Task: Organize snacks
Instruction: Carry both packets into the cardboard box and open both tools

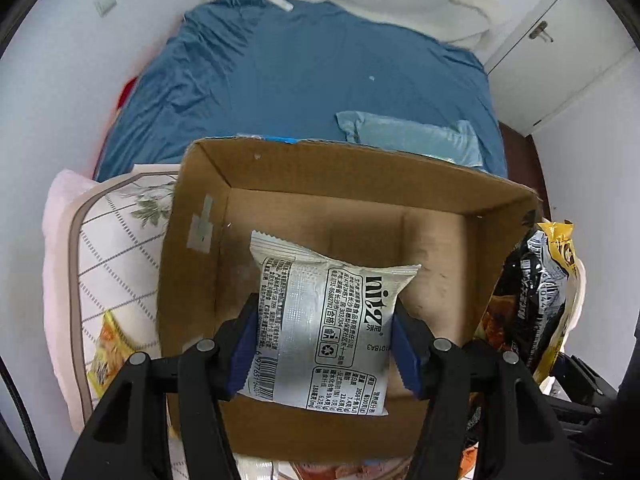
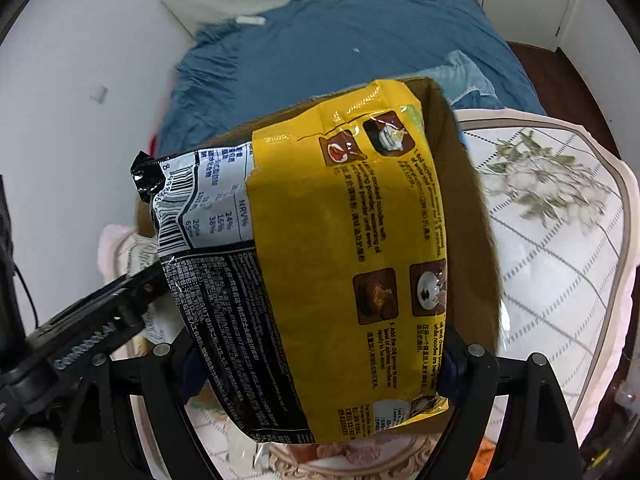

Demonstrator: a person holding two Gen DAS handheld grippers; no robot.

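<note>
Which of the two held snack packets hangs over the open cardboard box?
The silver packet in the left tool hangs over the cardboard box. The yellow-and-black noodle packet, in the right tool, sits beside the box's outer wall.

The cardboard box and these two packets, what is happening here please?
A person is sorting snacks with a gripper in each hand. The left gripper is shut on a silver packet held over the open cardboard box, which looks empty inside. The right gripper clamps a large yellow and black noodle pack beside the box. Neither is in the box yet. Everything sits on a bed.
</note>
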